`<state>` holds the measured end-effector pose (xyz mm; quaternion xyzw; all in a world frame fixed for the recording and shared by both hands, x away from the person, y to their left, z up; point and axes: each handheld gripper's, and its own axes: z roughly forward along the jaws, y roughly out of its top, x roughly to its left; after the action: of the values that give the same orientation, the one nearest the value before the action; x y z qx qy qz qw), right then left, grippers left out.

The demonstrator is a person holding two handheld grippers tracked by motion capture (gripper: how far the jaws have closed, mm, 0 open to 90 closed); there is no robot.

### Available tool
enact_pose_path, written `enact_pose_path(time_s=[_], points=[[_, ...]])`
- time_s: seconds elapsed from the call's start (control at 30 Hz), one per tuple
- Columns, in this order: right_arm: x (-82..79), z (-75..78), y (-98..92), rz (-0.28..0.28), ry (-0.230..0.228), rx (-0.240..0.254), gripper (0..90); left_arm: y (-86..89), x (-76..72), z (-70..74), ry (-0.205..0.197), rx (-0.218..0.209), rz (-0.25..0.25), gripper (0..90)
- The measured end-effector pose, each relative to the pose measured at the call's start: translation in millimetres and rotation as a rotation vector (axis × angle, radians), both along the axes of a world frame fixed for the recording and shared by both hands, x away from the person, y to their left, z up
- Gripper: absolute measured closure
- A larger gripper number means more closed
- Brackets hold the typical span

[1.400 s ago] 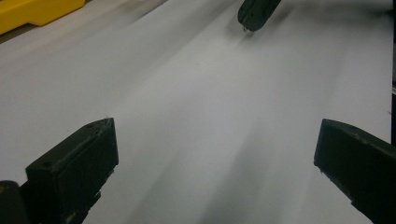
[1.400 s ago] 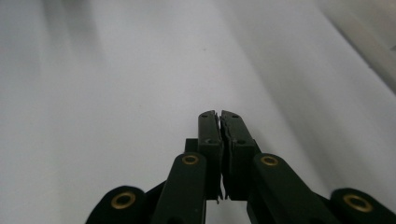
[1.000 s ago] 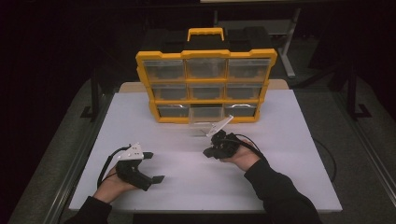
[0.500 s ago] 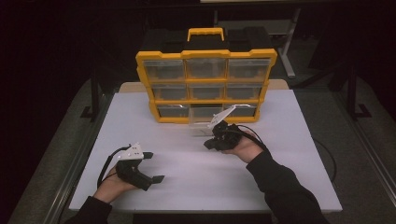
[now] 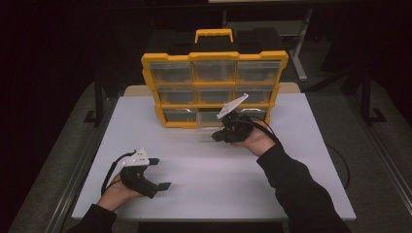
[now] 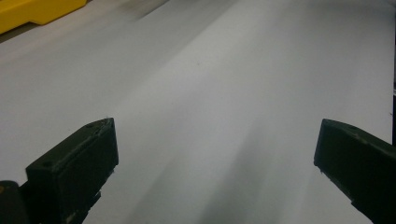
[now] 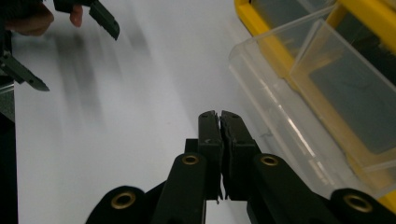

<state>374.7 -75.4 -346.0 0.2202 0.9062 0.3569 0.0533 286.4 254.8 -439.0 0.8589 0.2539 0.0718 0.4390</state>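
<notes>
white table (image 5: 311, 160), yellow organizer (image 5: 214, 90) upright, drawers toward person

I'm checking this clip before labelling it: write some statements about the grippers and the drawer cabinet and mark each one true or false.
1. The right gripper has its jaws shut with nothing between them. True.
2. The left gripper is clamped on a drawer. False: its jaws stand wide open over the bare white table.
3. The yellow drawer cabinet stands upright at the far side of the table. True.
4. The right gripper sits beside the cabinet's top row. False: in the high view it is in front of the bottom row, near a clear drawer that is pulled out a little.
5. The left gripper touches the cabinet. False: it is apart from it, at the near left of the table.
</notes>
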Motion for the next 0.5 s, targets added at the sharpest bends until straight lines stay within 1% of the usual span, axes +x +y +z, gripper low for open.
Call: enact_pose_path(time_s=[0.3,0.5], points=[[12.3,17.9,-3.1,-0.017,-0.021,0.025,85.8,-0.1,0.0,0.0,0.000,0.000,0.000,0.0],[20.6,24.6,-2.1,-0.029,-0.034,0.032,85.8,-0.3,-0.1,-0.1,0.003,0.000,-0.001,0.0]])
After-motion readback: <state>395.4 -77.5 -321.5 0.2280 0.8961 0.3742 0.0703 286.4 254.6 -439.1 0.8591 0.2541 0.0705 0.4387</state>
